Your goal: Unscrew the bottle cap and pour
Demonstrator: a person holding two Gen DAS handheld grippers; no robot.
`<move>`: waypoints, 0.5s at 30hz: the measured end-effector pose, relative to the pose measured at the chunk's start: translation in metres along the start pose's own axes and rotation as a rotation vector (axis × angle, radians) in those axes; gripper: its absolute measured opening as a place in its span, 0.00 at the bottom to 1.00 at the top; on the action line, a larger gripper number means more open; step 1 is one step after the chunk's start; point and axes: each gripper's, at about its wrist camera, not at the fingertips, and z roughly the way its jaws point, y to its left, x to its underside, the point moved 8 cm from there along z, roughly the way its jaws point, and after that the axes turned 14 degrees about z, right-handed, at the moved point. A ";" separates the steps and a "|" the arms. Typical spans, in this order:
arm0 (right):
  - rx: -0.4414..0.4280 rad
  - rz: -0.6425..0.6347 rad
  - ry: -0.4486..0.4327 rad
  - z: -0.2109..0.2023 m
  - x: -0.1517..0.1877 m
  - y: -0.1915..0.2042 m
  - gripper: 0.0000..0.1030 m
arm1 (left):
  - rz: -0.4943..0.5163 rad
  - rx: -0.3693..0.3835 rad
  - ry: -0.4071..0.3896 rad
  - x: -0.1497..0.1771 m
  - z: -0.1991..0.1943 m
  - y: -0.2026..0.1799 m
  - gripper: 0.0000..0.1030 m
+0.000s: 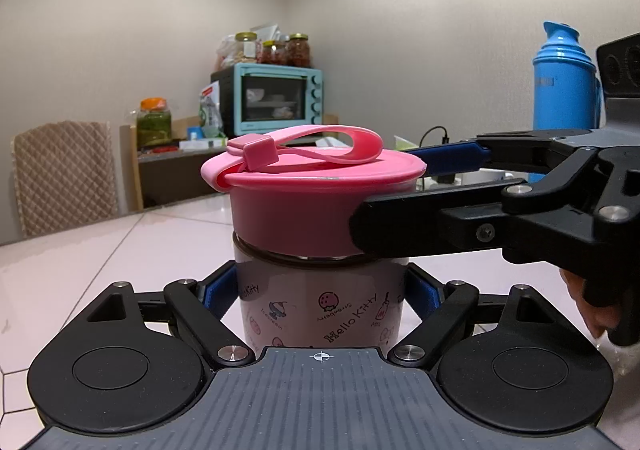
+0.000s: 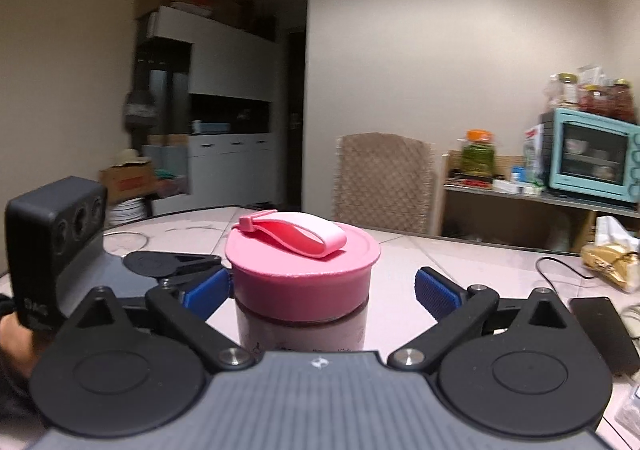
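A Hello Kitty bottle (image 1: 320,306) with a pink screw cap (image 1: 304,206) and a pink loop strap (image 1: 320,148) stands upright on the table. My left gripper (image 1: 322,290) is shut on the bottle's body, blue pads pressed on both sides. My right gripper (image 2: 320,290) is open around the pink cap (image 2: 302,282): its right pad (image 2: 436,292) stands clear of the cap, its left pad (image 2: 206,290) is close beside it. In the left wrist view the right gripper's fingers (image 1: 432,222) reach in from the right, one in front of and one behind the cap.
A blue thermos (image 1: 564,78) stands at the right. A chair (image 2: 384,182) is behind the pale tiled table (image 1: 80,270). A teal toaster oven (image 2: 592,154) and jars sit on a shelf. A black phone (image 2: 604,330), a cable and a gold packet (image 2: 608,258) lie to the right.
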 end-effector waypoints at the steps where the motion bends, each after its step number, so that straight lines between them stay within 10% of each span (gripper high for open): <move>1: 0.003 0.012 0.001 0.002 0.001 0.001 0.98 | 0.000 0.000 0.000 0.000 0.000 0.000 0.87; 15: 0.093 0.034 -0.029 0.026 0.001 0.013 0.96 | -0.002 0.001 0.000 0.000 0.000 0.003 0.87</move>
